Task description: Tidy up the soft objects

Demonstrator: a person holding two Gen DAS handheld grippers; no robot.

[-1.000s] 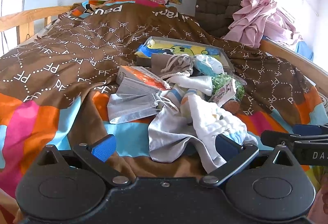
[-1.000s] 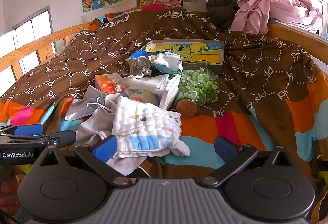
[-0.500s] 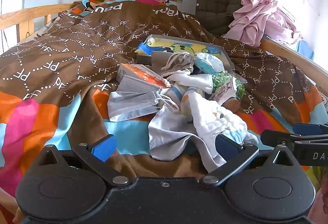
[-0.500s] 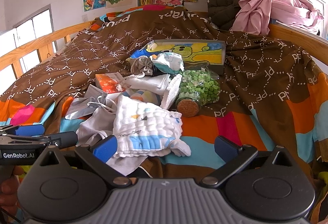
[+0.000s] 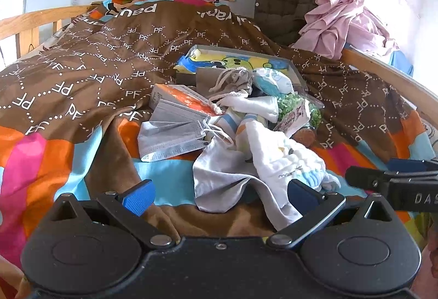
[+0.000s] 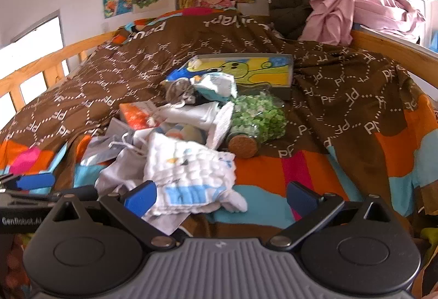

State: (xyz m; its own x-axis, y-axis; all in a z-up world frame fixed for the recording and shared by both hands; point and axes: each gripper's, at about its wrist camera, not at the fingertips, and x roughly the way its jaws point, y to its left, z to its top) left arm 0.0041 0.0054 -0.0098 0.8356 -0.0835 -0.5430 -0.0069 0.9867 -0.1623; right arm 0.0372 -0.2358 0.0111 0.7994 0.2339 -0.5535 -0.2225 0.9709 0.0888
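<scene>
Both tongs have edged closer to the pile on the bed point(image 5: 68, 85); left tongs point(image 5: 219, 193) and right tongs point(image 6: 221, 196) gape wide, empty. Approach step, I judge: towel point(image 6: 189, 170) lies at 12 o'clock; next, close on it.

My left gripper point(image 5: 219, 196) stands wide apart over bare bedspread point(image 5: 82, 85) on its left side, but the grey cloth point(image 5: 219, 176) and white muslin cloth point(image 5: 290, 162) crowd its right finger. My right gripper point(image 6: 221, 196) has open bedspread ahead and to the right, with the muslin cloth against its left finger. Further on, the face masks point(image 5: 169, 135), jar point(image 6: 254, 121) and box point(image 6: 246, 72) block the middle.
</scene>
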